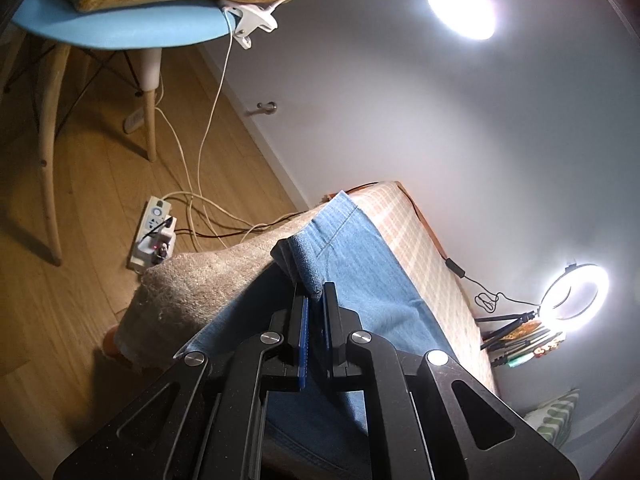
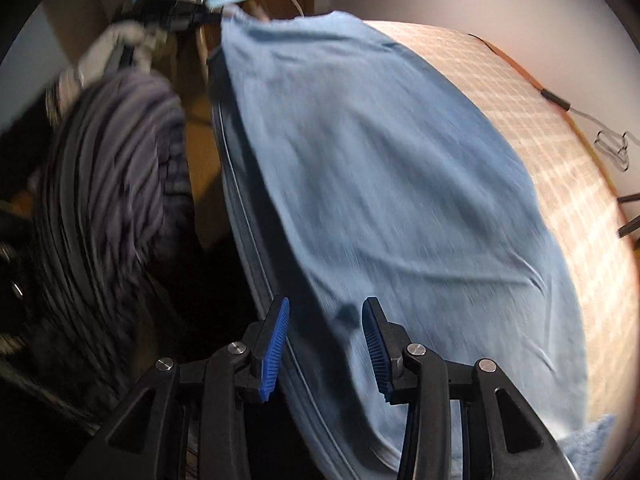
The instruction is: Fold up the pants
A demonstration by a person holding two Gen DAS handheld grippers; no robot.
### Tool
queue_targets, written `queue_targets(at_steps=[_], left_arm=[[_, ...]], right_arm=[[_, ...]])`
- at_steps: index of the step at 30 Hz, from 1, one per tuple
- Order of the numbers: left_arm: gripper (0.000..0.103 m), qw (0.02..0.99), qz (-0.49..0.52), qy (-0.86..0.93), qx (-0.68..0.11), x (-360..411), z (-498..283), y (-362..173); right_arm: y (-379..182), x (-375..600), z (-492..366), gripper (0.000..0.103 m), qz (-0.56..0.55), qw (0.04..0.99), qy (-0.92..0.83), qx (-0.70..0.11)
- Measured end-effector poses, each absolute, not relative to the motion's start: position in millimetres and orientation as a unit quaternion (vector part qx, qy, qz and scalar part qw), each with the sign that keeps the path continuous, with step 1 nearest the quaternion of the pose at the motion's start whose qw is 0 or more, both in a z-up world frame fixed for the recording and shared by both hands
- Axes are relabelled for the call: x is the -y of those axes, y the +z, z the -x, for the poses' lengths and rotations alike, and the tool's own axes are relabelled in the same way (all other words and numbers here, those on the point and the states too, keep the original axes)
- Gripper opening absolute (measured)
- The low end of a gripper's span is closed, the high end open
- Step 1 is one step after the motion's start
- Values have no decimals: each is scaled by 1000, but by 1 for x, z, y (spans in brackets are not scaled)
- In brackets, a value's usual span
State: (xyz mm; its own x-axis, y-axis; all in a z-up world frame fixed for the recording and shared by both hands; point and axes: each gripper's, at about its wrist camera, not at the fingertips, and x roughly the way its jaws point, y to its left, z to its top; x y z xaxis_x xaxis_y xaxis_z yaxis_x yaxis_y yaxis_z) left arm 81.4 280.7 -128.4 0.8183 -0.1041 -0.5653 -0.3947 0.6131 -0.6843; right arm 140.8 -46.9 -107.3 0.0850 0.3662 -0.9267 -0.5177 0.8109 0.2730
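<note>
Light-blue denim pants (image 1: pixel 360 272) lie spread over a surface with an orange-and-white checked cover (image 1: pixel 420 248). My left gripper (image 1: pixel 314 292) is shut on a raised fold of the pants' edge, lifting it slightly. In the right wrist view, which is blurred, the pants (image 2: pixel 380 180) fill the middle. My right gripper (image 2: pixel 326 312) stands open above their near edge, with nothing pressed between its blue pads (image 2: pixel 276 340). The left gripper (image 2: pixel 188 8) shows at the top left of that view, holding the far corner.
A beige blanket (image 1: pixel 200 292) hangs off the left side of the surface. On the wooden floor stand a blue-seated chair (image 1: pixel 120 28) and a power strip (image 1: pixel 154 232) with cables. A clip lamp (image 1: pixel 460 8) and a ring light (image 1: pixel 576 292) shine. A striped sleeve (image 2: pixel 112 180) is at left.
</note>
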Motion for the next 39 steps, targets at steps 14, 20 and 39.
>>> queue_targets(at_steps=[14, 20, 39], left_arm=[[4, 860, 409, 85, -294, -268, -91, -108], [4, 842, 431, 101, -306, -271, -61, -141], [14, 883, 301, 92, -348, -255, -72, -105]], right_arm=[[-72, 84, -130, 1, 126, 778, 254, -561], [-59, 82, -109, 1, 115, 771, 272, -564], [-62, 132, -93, 36, -70, 823, 144, -545]])
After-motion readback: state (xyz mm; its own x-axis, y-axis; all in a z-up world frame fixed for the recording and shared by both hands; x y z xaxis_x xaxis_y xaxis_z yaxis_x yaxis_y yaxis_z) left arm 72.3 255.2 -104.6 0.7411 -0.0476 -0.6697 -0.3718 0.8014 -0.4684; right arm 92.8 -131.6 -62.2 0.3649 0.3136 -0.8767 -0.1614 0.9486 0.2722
